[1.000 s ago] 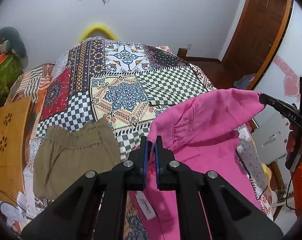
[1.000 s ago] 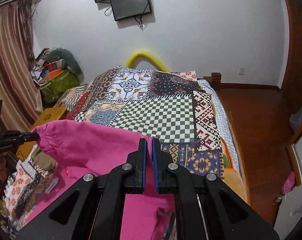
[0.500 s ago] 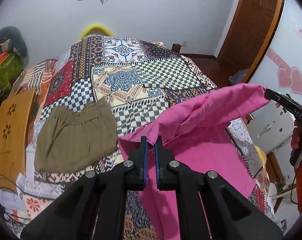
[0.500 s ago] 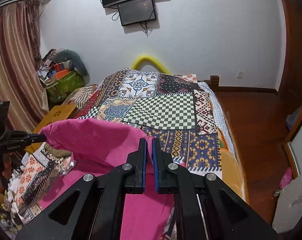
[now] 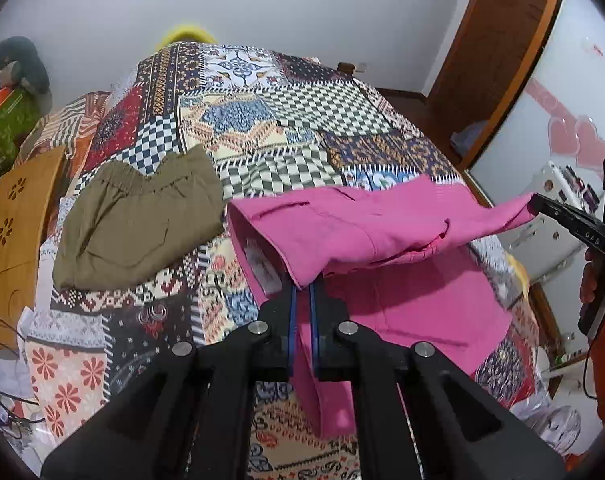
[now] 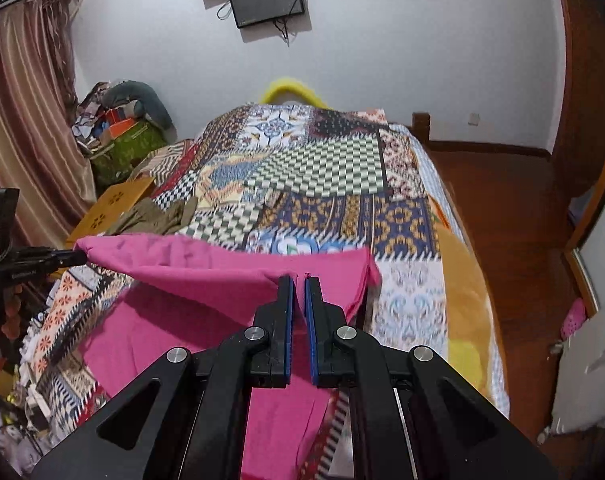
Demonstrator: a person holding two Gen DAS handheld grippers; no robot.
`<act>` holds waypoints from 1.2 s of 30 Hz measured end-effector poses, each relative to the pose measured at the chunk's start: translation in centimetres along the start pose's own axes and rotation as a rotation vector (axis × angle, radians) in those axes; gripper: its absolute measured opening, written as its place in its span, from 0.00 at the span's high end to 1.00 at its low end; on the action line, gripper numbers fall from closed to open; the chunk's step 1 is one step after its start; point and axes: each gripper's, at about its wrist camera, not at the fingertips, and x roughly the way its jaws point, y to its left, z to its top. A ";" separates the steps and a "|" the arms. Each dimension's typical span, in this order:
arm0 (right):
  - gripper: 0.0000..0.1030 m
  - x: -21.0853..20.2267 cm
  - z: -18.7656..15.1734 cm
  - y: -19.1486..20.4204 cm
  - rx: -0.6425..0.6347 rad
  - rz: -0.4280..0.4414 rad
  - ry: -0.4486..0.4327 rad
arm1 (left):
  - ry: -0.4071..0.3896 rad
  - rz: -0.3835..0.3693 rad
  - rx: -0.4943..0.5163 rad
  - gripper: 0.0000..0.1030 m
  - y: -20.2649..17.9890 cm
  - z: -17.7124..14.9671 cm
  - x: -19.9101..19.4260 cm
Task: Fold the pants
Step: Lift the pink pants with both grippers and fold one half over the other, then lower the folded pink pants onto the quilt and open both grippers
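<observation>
pink pants (image 5: 366,224) carried further over the bed (image 5: 262,120), top edge stretched flatter

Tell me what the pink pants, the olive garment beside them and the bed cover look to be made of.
Pink pants: matte woven cloth, probably cotton; it holds soft creases and drapes between the grippers.
Olive garment: thin matte woven fabric with a gathered, seemingly elastic waistband.
Bed cover: printed patchwork-pattern cloth, flat and unshiny; whether it is truly pieced or only printed cannot be told.

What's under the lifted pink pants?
Under the pink pants held by both tongs lie their lower part and the patchwork bedspread; anything beneath that fabric is hidden.
</observation>
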 end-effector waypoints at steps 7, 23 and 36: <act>0.95 -0.2 -2.5 0.1 -0.005 -0.016 0.036 | 0.036 -0.006 0.012 0.95 -0.5 -2.6 0.5; 0.95 0.1 -7.1 0.1 0.037 -0.018 0.105 | 0.082 -0.049 -0.044 0.97 -0.2 -6.5 1.0; 0.93 1.2 -10.3 -0.4 0.037 -0.047 0.256 | 0.067 0.038 -0.004 0.97 -0.8 -7.1 -0.9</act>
